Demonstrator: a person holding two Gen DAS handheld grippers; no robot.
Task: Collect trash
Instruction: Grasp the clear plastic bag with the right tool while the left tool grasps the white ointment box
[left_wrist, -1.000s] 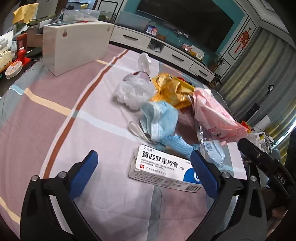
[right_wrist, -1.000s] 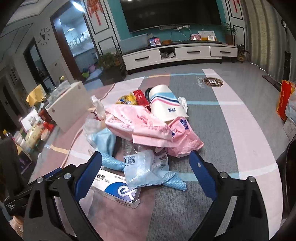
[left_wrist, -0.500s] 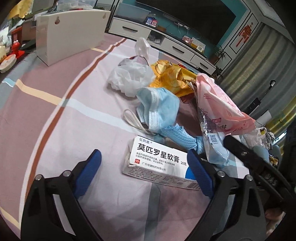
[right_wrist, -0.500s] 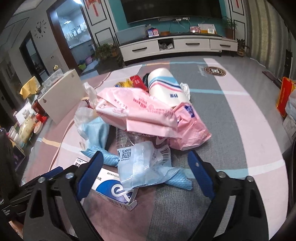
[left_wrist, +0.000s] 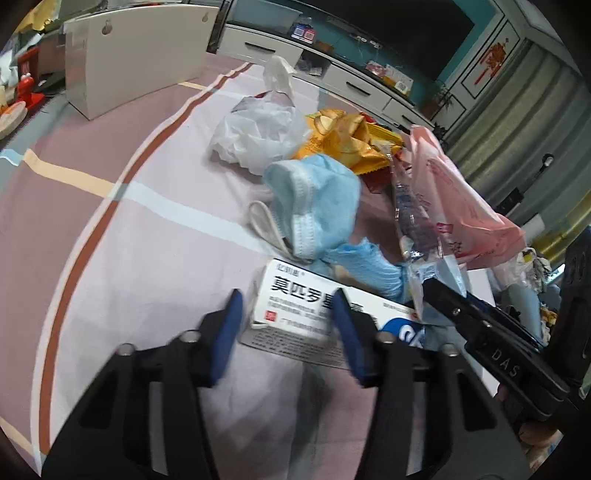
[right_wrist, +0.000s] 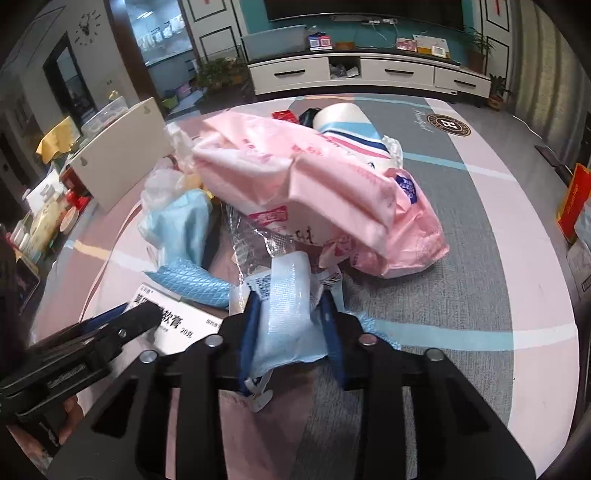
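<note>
A white ointment box (left_wrist: 291, 295) with black print lies on the striped cloth (left_wrist: 110, 258). My left gripper (left_wrist: 288, 328) has its blue jaws closing over the box's left end; a thin gap shows beside the left pad. My right gripper (right_wrist: 290, 325) is closing too, and its pads squeeze a crumpled clear plastic wrapper (right_wrist: 288, 291) that fills the space between them. The box (right_wrist: 177, 325) lies just left of that wrapper. Behind both sit a blue face mask (left_wrist: 321, 199), a pink plastic bag (right_wrist: 295, 177), a yellow snack wrapper (left_wrist: 347, 140) and a white plastic bag (left_wrist: 258, 133).
A blue quilted cloth (right_wrist: 188, 280) lies between box and mask. A striped paper tube (right_wrist: 351, 125) rests behind the pink bag. A white board (left_wrist: 136, 48) stands at the far left, with cluttered items beyond it. A white TV cabinet (right_wrist: 369, 70) lines the back wall.
Both grippers have sunk toward the pile and their jaws have narrowed sharply. The left now brackets the box's end; the right has pinched the clear wrapper.
</note>
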